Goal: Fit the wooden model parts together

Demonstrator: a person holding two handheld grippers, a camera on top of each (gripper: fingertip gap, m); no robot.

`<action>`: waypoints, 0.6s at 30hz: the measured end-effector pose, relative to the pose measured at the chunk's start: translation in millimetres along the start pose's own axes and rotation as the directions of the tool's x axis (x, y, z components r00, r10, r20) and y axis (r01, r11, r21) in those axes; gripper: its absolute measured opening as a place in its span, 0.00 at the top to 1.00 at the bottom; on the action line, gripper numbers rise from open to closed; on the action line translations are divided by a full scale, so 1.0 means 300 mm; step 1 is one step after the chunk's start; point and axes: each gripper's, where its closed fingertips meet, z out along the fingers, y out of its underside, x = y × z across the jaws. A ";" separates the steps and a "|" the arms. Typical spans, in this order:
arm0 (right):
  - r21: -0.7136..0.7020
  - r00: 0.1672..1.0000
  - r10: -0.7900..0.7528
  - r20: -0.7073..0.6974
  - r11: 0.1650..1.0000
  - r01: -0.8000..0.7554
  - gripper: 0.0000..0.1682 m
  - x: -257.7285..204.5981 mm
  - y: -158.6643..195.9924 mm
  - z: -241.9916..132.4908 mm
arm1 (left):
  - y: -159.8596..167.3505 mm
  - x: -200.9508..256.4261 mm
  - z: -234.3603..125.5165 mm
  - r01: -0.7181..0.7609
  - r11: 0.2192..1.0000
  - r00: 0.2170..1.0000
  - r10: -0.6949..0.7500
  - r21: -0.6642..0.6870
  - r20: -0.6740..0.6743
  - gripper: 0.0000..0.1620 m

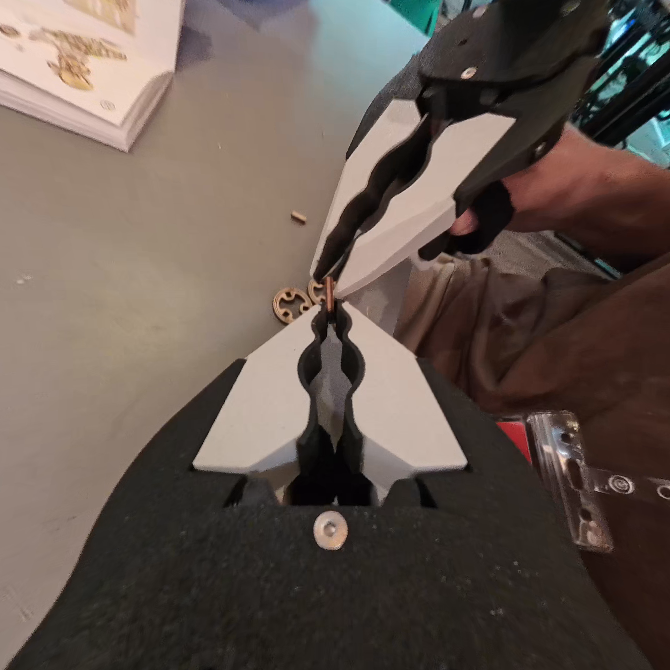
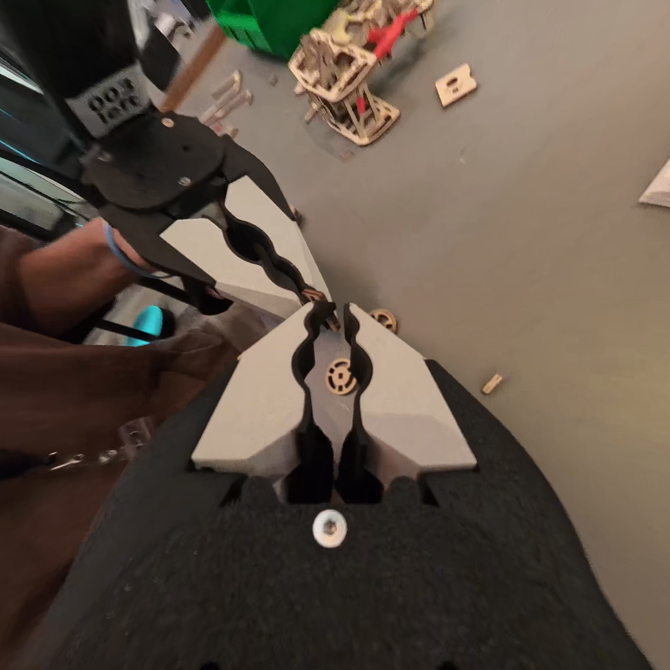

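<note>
1. Dim, warm, even indoor light; shadows on the grey table (image 1: 152, 275) are soft.
2. Strong wide-angle bending at the edges.
3. Motion blur smears the booklet (image 1: 83, 61) and the wooden model (image 2: 344, 83).

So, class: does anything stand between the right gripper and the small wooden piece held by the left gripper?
Nothing visible does. The left gripper pinches the piece and the right gripper reaches it directly. The wheels lie on the table behind, not between.
</note>
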 end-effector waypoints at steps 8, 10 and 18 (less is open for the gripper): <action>0.105 0.986 0.092 0.140 0.989 -0.107 0.94 -0.017 -0.056 -0.050 | -0.059 -0.027 -0.126 0.055 0.990 0.998 -0.058 0.132 0.026 0.99; 0.080 0.991 0.078 0.112 0.993 -0.088 0.95 -0.009 -0.043 -0.044 | -0.052 -0.076 -0.188 0.044 0.990 0.990 -0.061 0.135 0.127 0.99; 0.106 0.966 -0.253 -0.053 0.961 0.257 0.84 0.022 -0.144 0.074 | 0.085 -0.301 -0.478 0.167 0.971 0.859 -0.229 0.173 0.458 0.99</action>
